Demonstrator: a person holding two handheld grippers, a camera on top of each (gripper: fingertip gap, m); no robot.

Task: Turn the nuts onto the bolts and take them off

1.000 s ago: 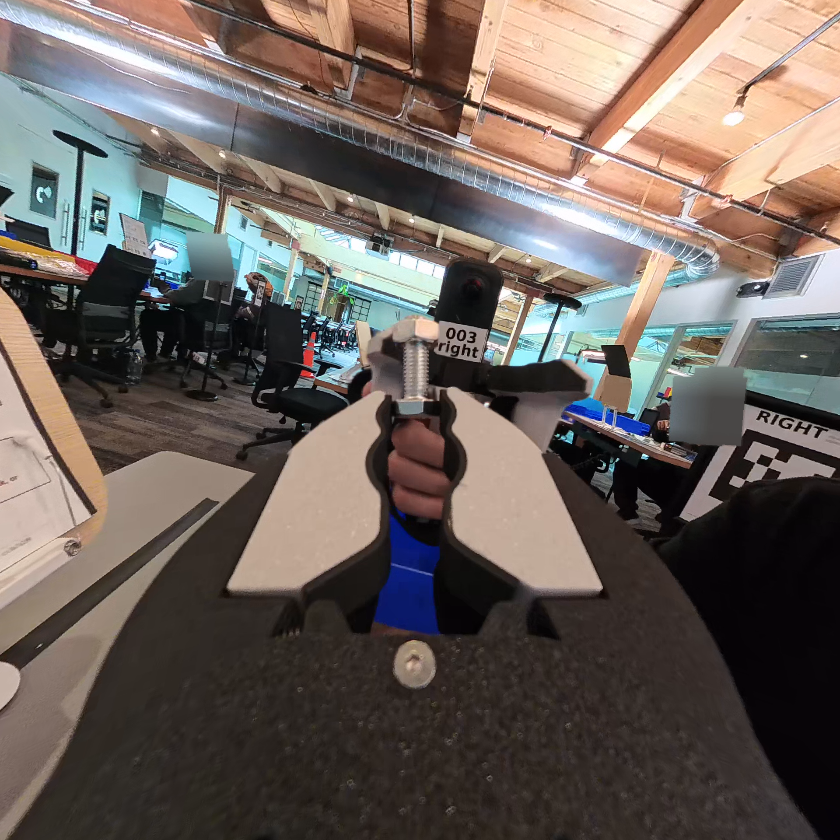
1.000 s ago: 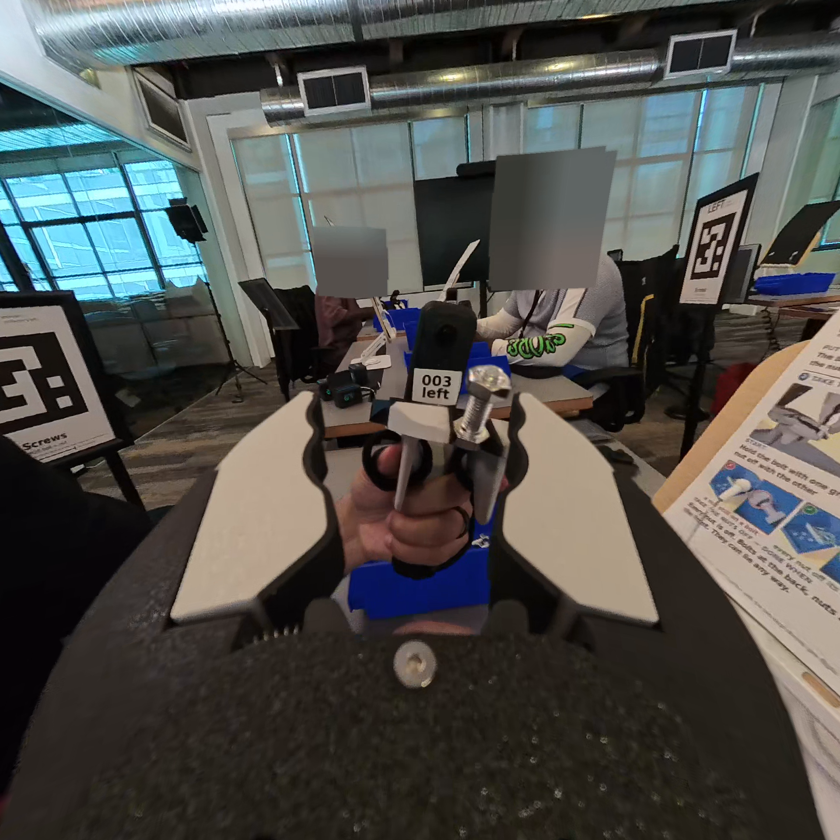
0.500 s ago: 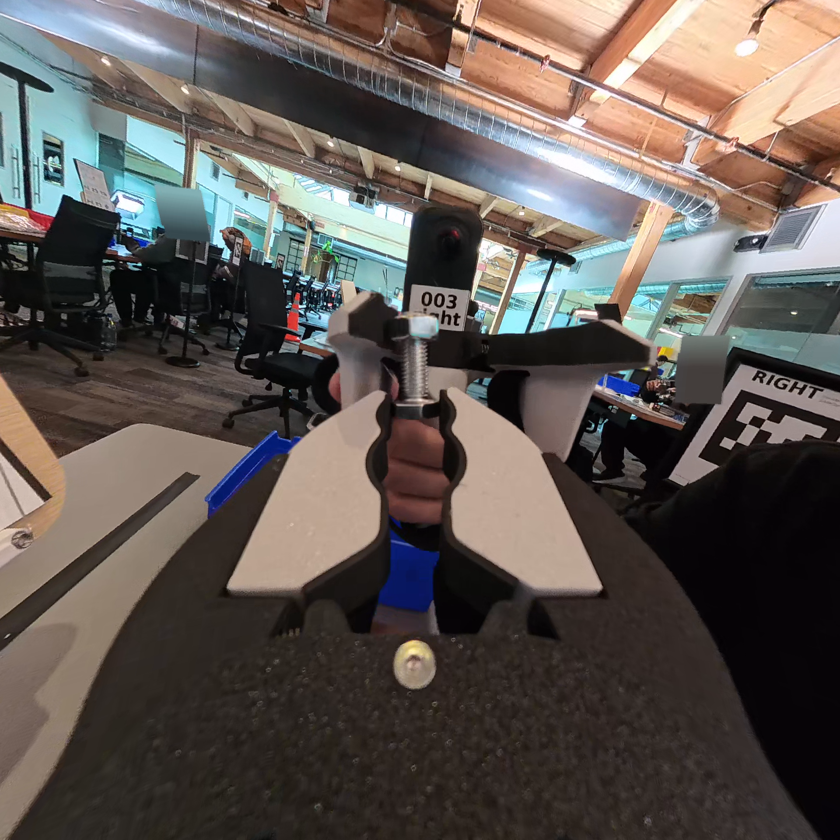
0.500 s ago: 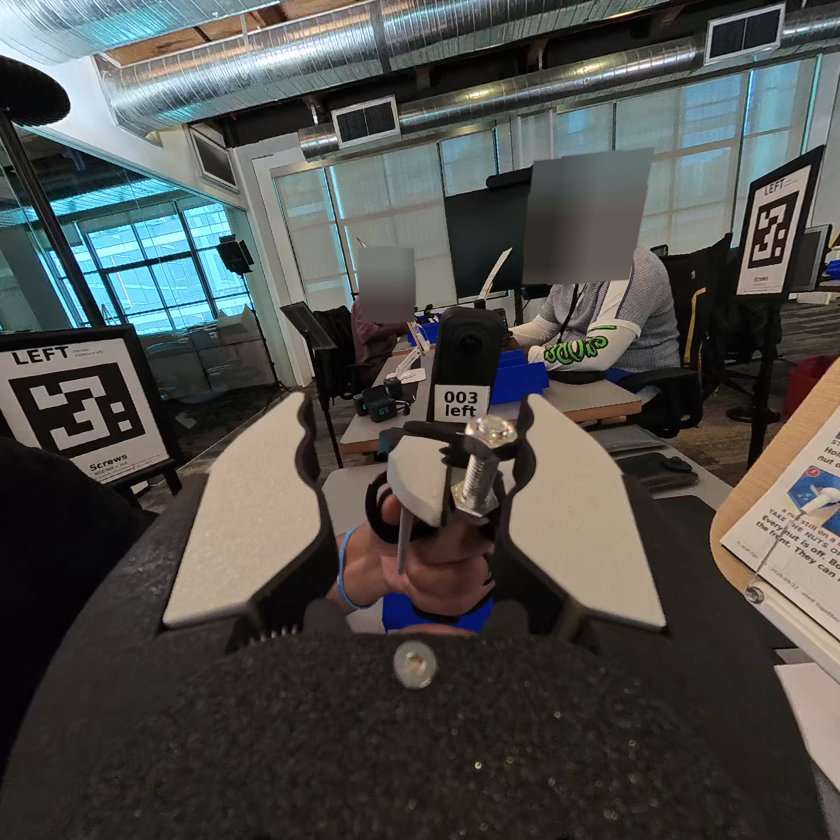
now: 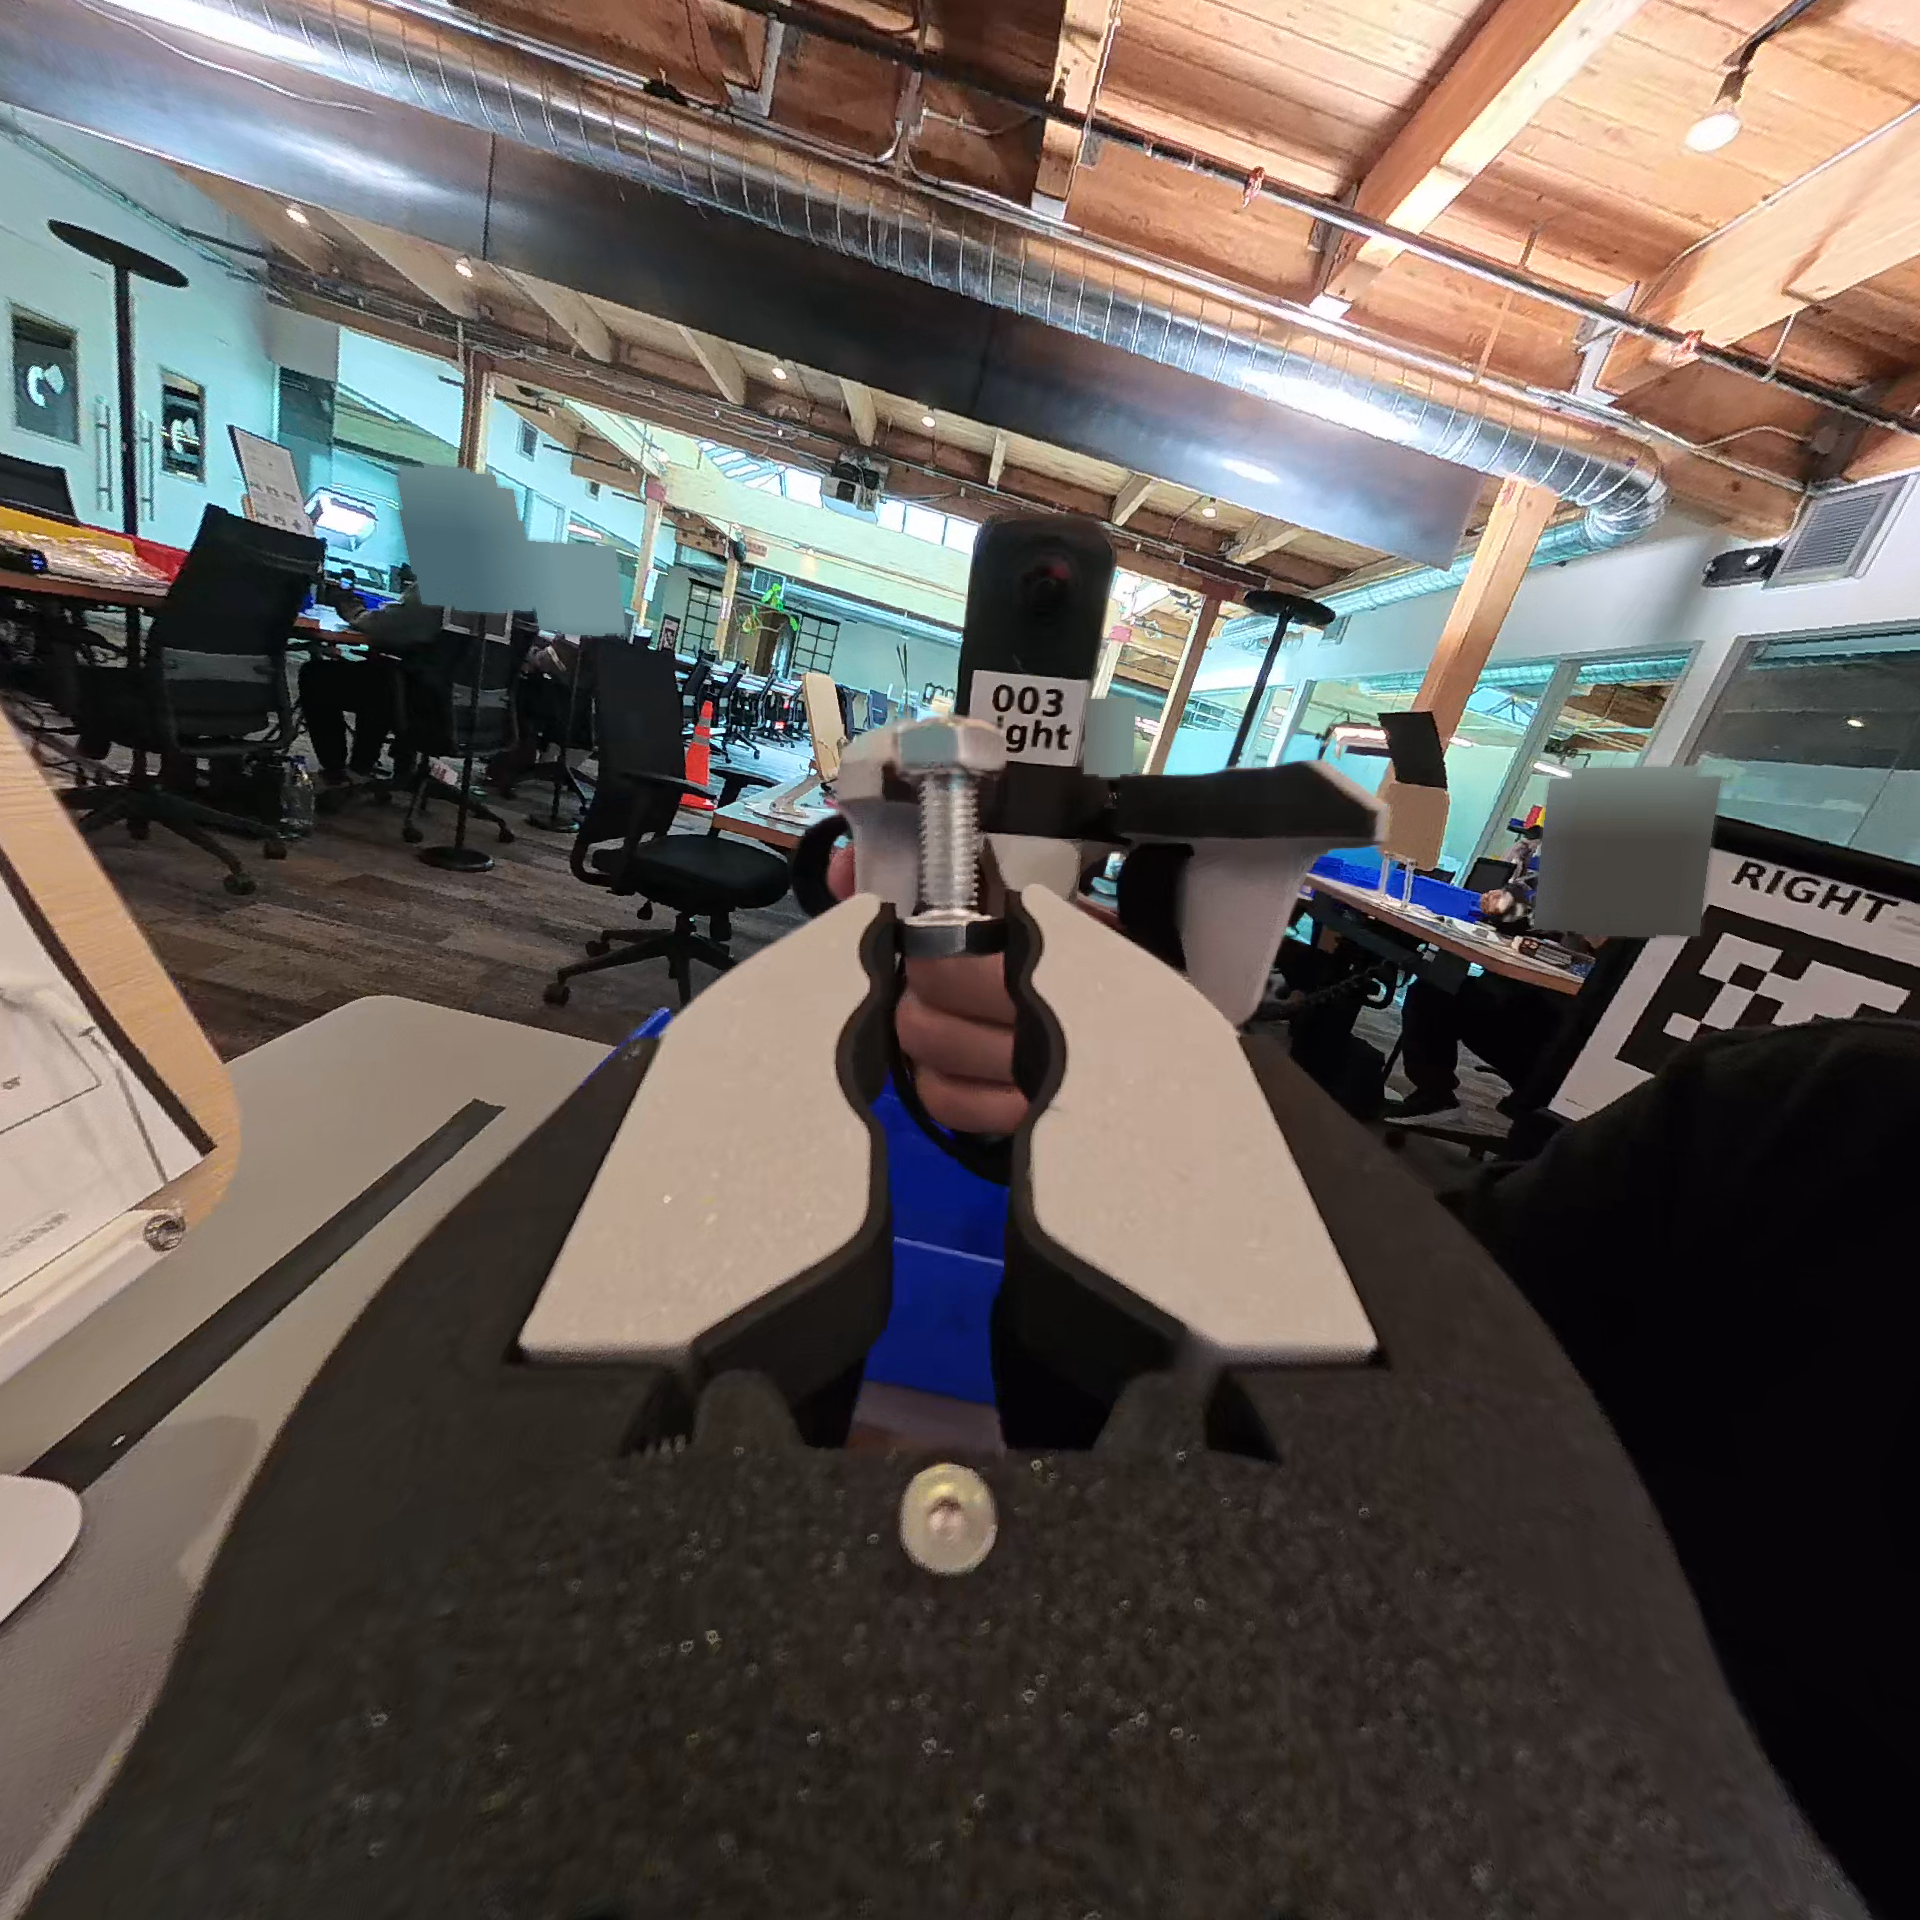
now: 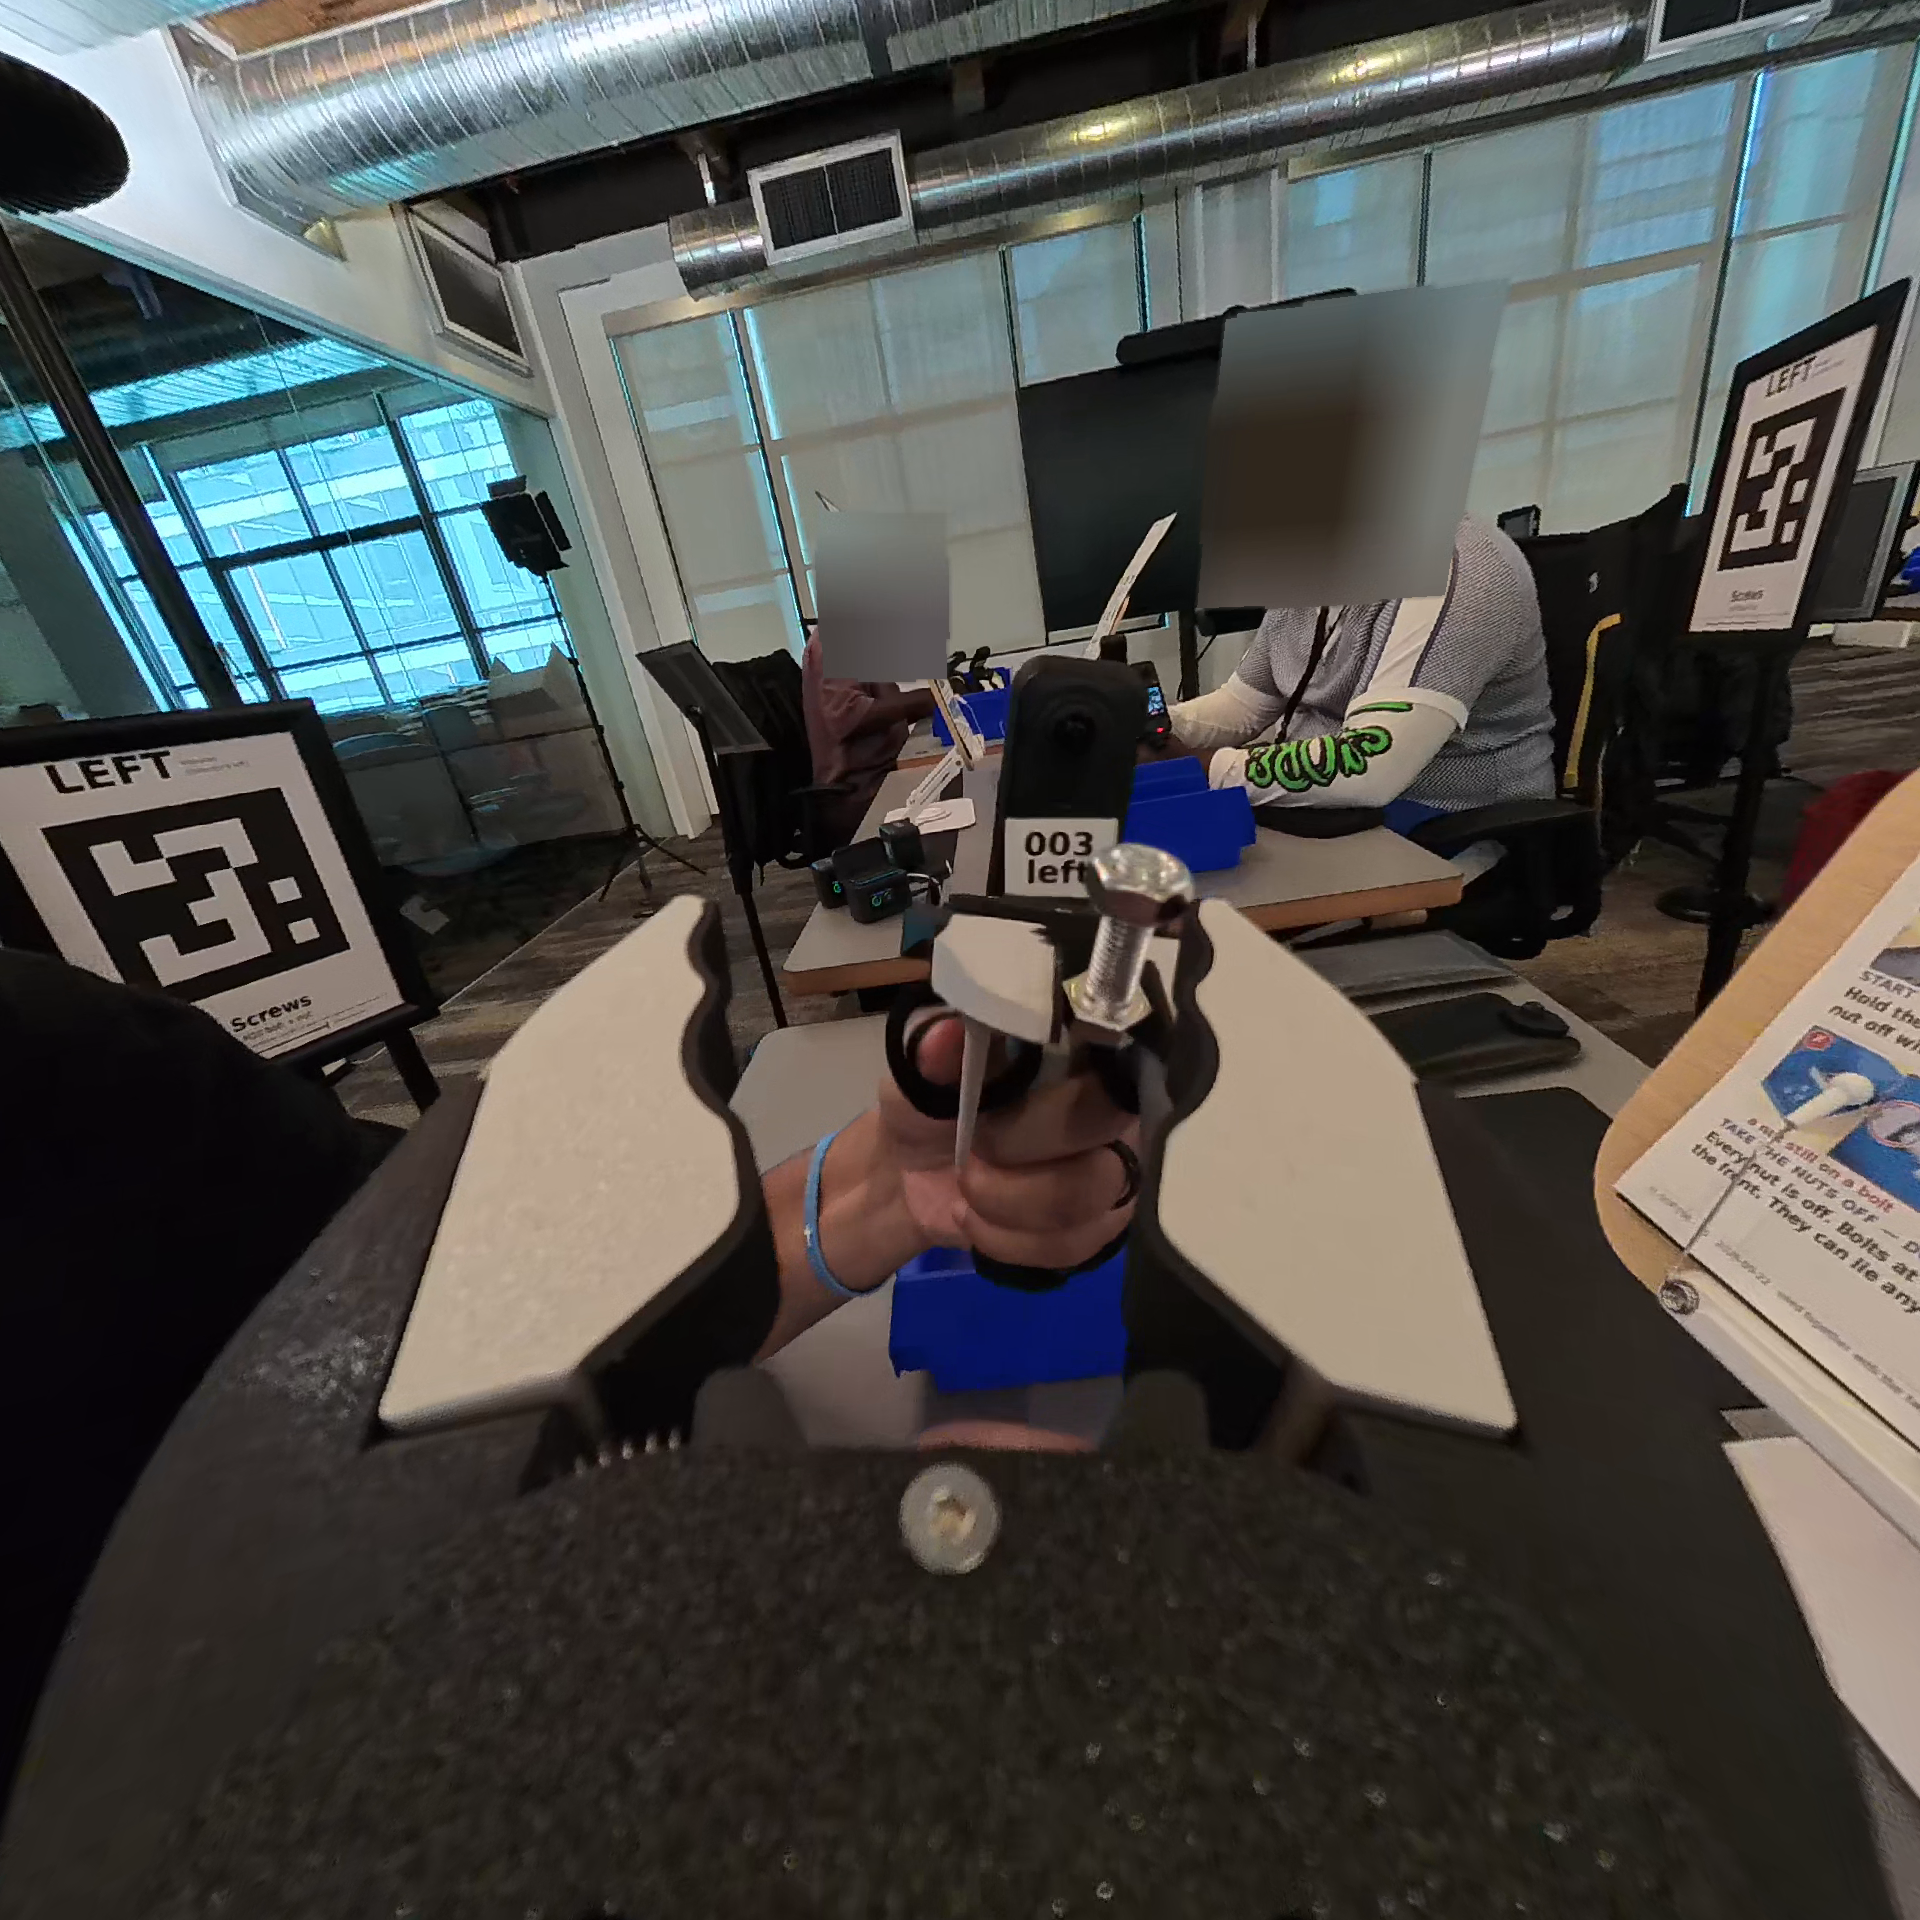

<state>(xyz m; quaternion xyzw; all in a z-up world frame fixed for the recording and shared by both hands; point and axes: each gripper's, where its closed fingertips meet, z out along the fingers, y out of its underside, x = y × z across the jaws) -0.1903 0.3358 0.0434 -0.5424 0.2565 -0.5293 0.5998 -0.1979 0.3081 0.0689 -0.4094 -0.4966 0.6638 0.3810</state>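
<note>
Midair over a workshop table, the left gripper (image 5: 951, 920) has its white fingers (image 5: 727, 1164) drawn in tight on a steel hex nut (image 5: 948, 938), pinched right at the fingertips. A bolt (image 5: 948, 831) stands upright out of that nut, with its threaded shank bare and its hex head uppermost, above the tips.

Facing it, the right gripper (image 6: 956, 925) stands spread wide, gripping nothing. Outside its left-hand finger stands a framed black-and-white marker sign (image 6: 187, 883). Between the fingers a hand (image 6: 997, 1174) grips the left gripper's handle, with a blue bin (image 6: 1008, 1320) just below it. The bolt leans slightly, close inside the tip of the right-hand finger (image 6: 1320, 1143); whether the two touch cannot be told. Outside that finger, a printed instruction sheet lies on a wooden board (image 6: 1652, 1174).
</note>
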